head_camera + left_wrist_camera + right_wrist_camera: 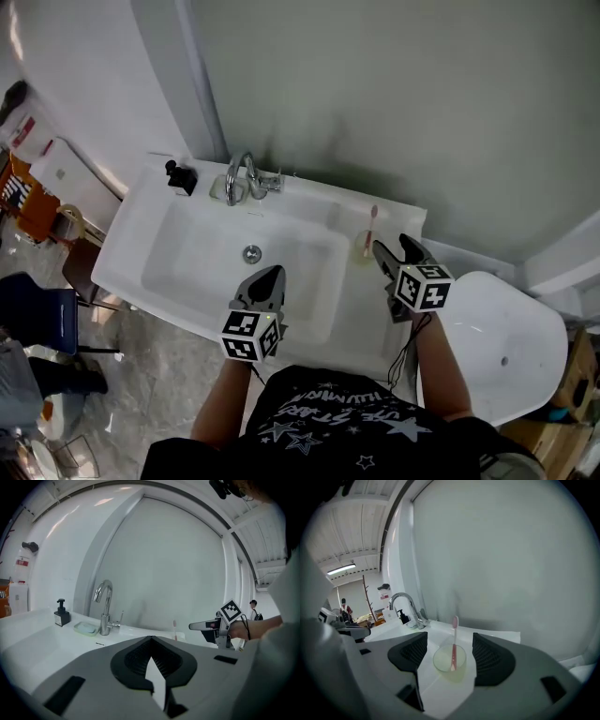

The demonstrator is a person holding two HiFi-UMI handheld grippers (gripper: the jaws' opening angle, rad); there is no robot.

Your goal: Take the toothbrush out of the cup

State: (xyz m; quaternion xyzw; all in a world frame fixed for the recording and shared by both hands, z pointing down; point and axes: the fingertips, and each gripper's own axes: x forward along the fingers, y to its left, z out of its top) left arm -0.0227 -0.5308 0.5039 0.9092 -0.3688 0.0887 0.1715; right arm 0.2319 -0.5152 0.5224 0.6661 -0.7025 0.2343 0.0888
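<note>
White sink [187,274], chrome faucet [246,176], soap dispenser [181,176]

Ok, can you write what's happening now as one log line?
right tongs: open, aimed at cup | toothbrush: standing in cup, not gripped | left tongs: shut, empty, over sink

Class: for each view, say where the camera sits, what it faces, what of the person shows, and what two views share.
Head view: on the head, looking down at the sink; forearms, left gripper, right gripper show.
Left gripper view: behind its shut jaws, facing the tap.
Right gripper view: behind its open jaws, facing the cup and toothbrush.
Shared: the tap, in both gripper views.
</note>
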